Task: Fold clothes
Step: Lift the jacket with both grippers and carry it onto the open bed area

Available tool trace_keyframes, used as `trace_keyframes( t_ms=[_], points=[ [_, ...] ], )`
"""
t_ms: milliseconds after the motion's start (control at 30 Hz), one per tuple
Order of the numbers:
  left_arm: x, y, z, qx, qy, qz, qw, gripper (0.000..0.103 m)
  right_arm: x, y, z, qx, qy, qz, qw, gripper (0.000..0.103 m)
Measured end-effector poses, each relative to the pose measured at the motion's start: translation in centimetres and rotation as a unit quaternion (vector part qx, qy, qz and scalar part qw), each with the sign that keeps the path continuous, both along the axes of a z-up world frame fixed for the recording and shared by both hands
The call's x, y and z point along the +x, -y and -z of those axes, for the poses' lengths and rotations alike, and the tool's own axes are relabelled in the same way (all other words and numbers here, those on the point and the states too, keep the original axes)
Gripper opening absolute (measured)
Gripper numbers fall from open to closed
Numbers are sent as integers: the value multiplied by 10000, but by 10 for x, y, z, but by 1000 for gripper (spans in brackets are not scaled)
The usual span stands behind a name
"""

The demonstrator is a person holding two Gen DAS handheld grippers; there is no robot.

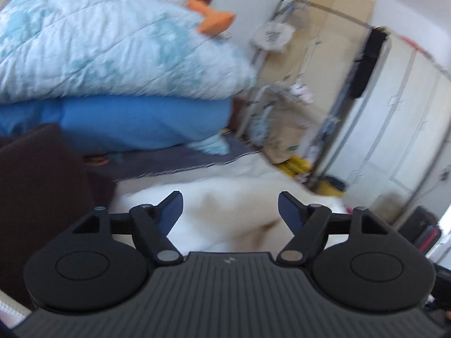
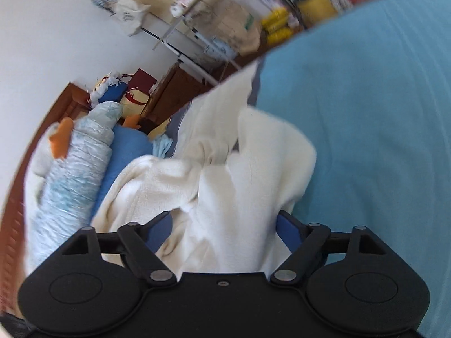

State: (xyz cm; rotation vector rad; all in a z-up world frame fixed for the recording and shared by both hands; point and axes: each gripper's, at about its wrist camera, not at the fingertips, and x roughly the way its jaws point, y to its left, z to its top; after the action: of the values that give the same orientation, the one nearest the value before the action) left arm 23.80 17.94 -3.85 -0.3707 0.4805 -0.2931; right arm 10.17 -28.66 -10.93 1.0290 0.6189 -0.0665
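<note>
While both views are smeared by motion blur, my left gripper (image 1: 230, 209) shows its jaws spread wide, nothing between them, above the cream fleece garment (image 1: 225, 211). My right gripper (image 2: 224, 229) also stands wide; a fold of the cream fleece garment (image 2: 225, 174) lies between the fingers, but I see no pad pressing it. Garment lies rumpled on the light blue bedsheet (image 2: 366, 112), beside a stack of blue quilts (image 1: 112, 56).
</note>
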Motion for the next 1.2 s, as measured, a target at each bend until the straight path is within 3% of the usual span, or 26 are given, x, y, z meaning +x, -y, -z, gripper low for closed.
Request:
trace_keyframes(
  t_ms=[33,167,300,367,500,533,567,633,700,767,900,967,1100,1200],
  points=[
    [5,-1,8,13,-168,-98,9998,78,-3,2,11,315,-68,9,9995,89],
    [33,-14,41,-552,-1121,-312,9917,80,-14,-6,60,1155,-437,532,9909,93],
    [49,-22,70,-1164,-1499,-297,9814,78,8,-16,69,1031,-246,702,9919,96],
    [60,-10,91,-1603,-1821,175,9700,77,35,-30,62,635,-312,497,9963,97],
    [72,5,136,-2806,-2287,617,9301,74,91,-54,70,710,-288,-15,9971,97],
    [71,5,134,-2844,-2263,623,9295,68,98,-60,68,564,-278,-92,9980,92],
    [70,5,132,-2882,-2238,630,9289,65,105,-66,67,465,-252,-174,9984,68],
    [68,6,127,-3037,-2144,795,9249,38,108,-68,67,830,-2,-410,9957,62],
    [64,14,123,-3258,-2194,1114,9129,38,108,-71,62,983,145,-584,9933,58],
    [60,30,117,-3126,-2234,1341,9134,38,104,-74,55,964,214,-721,9925,56],
    [36,64,87,-2373,-1982,1784,9341,38,73,-72,21,578,404,-1199,9903,51],
    [22,77,70,-1952,-1789,2064,9420,38,49,-66,3,373,570,-1361,9884,42],
    [-8,93,50,-1852,-1694,2699,9296,38,1,-43,-24,73,733,-1555,9851,41],
    [-36,114,36,-1652,-1729,2887,9271,36,-36,-29,-35,-14,676,-1591,9849,40]
  ],
)
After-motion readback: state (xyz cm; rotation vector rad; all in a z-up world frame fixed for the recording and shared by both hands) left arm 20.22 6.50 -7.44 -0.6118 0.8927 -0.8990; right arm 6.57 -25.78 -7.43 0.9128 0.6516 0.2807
